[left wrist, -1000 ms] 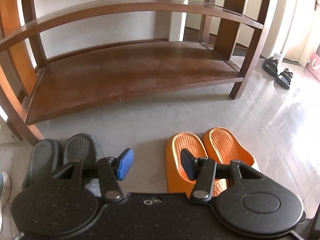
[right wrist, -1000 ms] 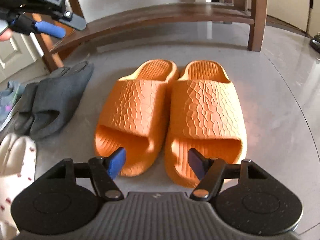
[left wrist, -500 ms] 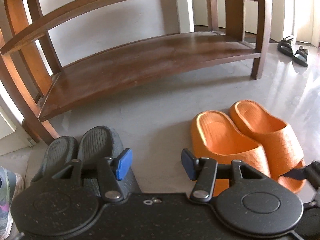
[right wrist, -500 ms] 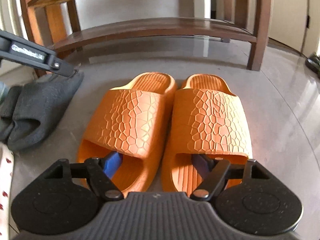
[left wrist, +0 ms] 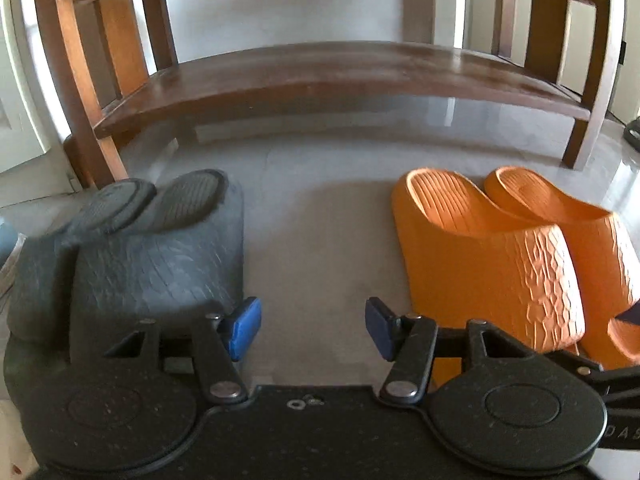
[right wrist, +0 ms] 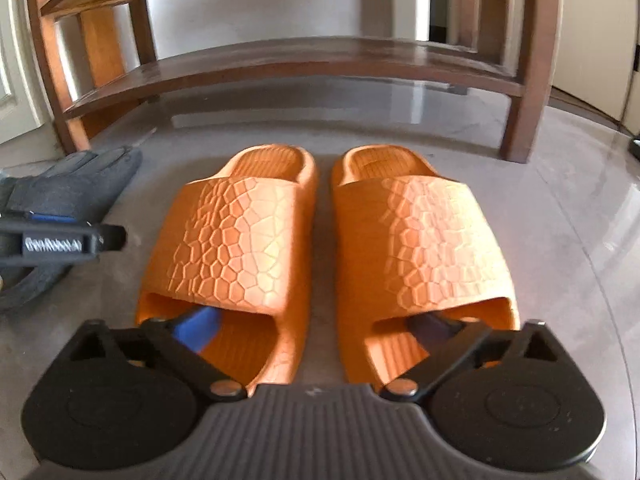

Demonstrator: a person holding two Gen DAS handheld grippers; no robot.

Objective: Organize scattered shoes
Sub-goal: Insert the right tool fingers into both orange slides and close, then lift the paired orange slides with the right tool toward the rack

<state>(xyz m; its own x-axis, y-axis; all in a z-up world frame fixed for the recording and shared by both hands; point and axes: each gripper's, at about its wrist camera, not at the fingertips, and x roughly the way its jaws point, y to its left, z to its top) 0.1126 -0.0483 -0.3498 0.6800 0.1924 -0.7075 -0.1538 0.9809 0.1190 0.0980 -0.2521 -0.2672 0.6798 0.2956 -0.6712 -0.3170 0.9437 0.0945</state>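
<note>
Right gripper (right wrist: 316,326) fingers (right wrist: 198,328) just spread wide, one tip inside each orange slipper (right wrist: 236,248) opening, pads not yet pressing. Judgement: close on inner walls together, lift pair as one, keep soles level.

Left gripper (left wrist: 313,328) released, over bare floor (left wrist: 316,240), grey slippers (left wrist: 152,248) just left of it.

Both pairs near shoe rack's (right wrist: 304,60) front edge. Both grippers tilted down, forward.

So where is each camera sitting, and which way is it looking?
Left wrist: rides the left tongs, low, facing the wooden rack; its open tongs hang over bare floor between the grey slippers and orange slippers.
Right wrist: rides the right tongs, facing the rack; one fingertip inside each orange slipper.
Shared: both slipper pairs, rack.
</note>
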